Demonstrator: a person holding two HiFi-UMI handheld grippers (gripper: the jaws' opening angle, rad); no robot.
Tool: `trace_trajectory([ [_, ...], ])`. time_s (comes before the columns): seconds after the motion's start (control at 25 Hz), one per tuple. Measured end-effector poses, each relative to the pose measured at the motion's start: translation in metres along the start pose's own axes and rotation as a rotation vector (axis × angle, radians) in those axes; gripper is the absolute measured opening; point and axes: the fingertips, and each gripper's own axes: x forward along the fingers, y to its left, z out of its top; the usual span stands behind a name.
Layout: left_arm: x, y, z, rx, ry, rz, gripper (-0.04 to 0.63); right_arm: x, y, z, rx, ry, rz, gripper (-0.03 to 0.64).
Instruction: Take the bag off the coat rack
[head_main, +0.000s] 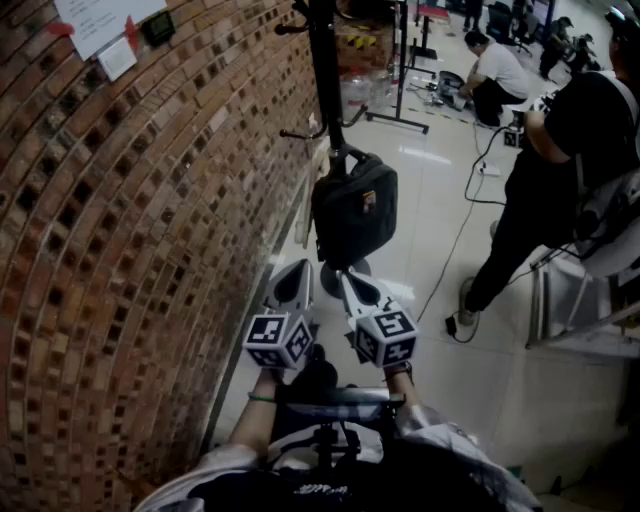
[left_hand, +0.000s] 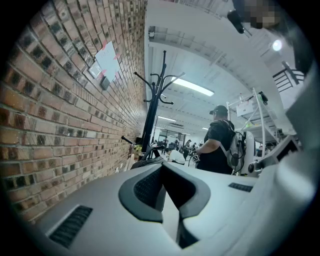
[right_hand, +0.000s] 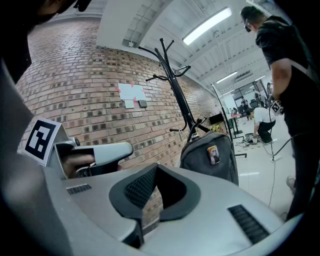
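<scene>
- Left of the coat rack (head_main: 322, 90) runs a brick wall (head_main: 120, 250), with white papers (head_main: 105, 25) pinned high on it.
- The coat rack is a black pole with curved hooks, standing close against that wall.
- The bag (head_main: 355, 205) hangs from one of the coat rack's lower hooks by its top handle, just right of the pole and clear of the floor (head_main: 440, 330).
- The bag is dark, soft and boxy with rounded corners. A small yellowish badge (head_main: 368, 199) sits on the side facing you.
- You cannot see into the bag from any view, so its contents do not show.
- Your left gripper (head_main: 291, 275) is below the bag and near the coat rack's foot. Its jaws are pressed together with nothing between them, and it is apart from the bag.
- Your right gripper (head_main: 347, 280) is just beside the left one, right under the bag. Its jaws are likewise pressed together on nothing, and its tip is short of the fabric.
- Right of the coat rack, a cable (head_main: 455, 240) trails over the pale floor.
- Farther right of the coat rack, a person (head_main: 560, 160) in black stands with a backpack, and a crouching person (head_main: 495, 75) in a white top is beyond.
</scene>
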Motion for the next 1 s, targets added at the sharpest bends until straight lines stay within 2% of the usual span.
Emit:
trace_trajectory([
  [0.2,0.023,0.015,0.001,-0.004,0.000,-0.006,0.008,0.021,-0.013,0.011,-0.009,-0.008,-0.014,-0.002],
  [0.36,0.049,0.028,0.005,0.029,0.010,-0.035,0.008,0.047,-0.031,0.022,-0.010,-0.027,-0.045,-0.002],
  [0.6,0.094,0.067,0.026,0.034,-0.005,-0.055,0.008,0.097,-0.047,0.055,-0.013,-0.056,-0.079,0.005],
  [0.8,0.127,0.099,0.042,0.004,-0.022,-0.073,0.008,0.140,-0.068,0.074,-0.022,-0.035,-0.127,0.085],
  [1.0,0.154,0.115,0.045,-0.003,-0.010,-0.109,0.008,0.173,-0.094,0.089,0.012,-0.035,-0.186,0.095],
])
